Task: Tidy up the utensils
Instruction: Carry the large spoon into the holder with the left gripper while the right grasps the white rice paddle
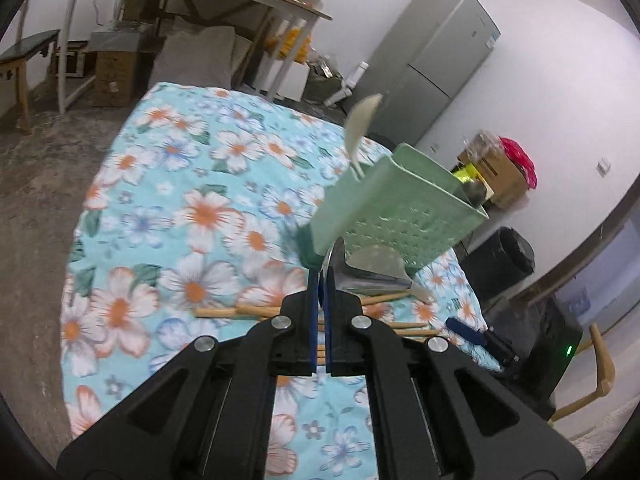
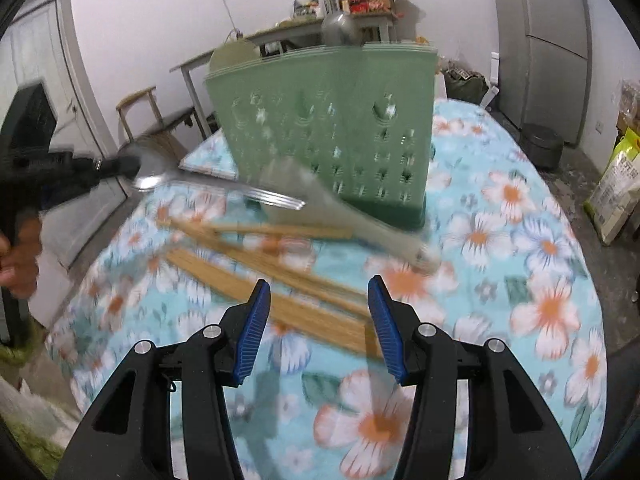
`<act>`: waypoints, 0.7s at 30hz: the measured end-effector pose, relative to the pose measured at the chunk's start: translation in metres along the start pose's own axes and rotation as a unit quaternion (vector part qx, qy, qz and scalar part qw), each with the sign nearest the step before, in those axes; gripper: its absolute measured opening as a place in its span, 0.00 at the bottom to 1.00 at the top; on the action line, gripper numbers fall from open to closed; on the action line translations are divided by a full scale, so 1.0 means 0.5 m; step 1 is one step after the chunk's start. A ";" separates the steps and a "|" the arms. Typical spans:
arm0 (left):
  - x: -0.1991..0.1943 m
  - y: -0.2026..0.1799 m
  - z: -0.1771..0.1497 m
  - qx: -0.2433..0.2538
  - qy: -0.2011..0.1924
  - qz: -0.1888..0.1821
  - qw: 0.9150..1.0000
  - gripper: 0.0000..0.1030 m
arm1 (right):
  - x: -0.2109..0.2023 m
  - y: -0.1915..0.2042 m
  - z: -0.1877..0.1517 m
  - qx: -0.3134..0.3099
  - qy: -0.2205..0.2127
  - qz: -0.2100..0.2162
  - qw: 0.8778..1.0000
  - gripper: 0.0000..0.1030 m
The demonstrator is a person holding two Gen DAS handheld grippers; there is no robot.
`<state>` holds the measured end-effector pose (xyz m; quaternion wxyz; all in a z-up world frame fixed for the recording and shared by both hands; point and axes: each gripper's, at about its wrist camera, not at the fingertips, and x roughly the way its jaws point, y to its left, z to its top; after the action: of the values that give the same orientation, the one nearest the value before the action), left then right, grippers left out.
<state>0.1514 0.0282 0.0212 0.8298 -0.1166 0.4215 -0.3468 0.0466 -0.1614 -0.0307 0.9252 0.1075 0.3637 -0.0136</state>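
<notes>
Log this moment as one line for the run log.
left tongs shut on spoon | right tongs open over chopsticks | holder upright

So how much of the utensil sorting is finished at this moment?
Partly done. The green holder already contains a pale spoon and a metal ladle. In hand: the left tool is closed on a metal fork, carried in the air. The right tool is open and empty. Left on the floral tablecloth: the wooden chopsticks and a spatula.
</notes>
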 end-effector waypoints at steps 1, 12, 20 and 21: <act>-0.004 0.004 0.000 -0.002 -0.003 0.002 1.000 0.01 | 0.001 -0.006 0.010 0.003 -0.004 0.002 1.000 0.48; -0.045 0.064 -0.002 -0.029 -0.026 0.025 0.999 0.01 | 0.103 -0.034 0.123 0.002 0.012 0.036 0.999 0.48; -0.049 0.087 0.006 -0.040 -0.030 0.033 0.998 0.01 | 0.159 -0.036 0.123 0.010 0.052 0.062 0.997 0.48; -0.049 0.087 0.006 -0.041 -0.031 0.033 0.998 0.01 | 0.160 -0.035 0.122 0.007 0.056 0.066 0.996 0.48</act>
<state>0.1647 0.0762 0.0169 0.8480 -0.1472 0.4133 -0.2975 0.1445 -0.1869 -0.0448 0.9013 0.1388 0.4071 0.0513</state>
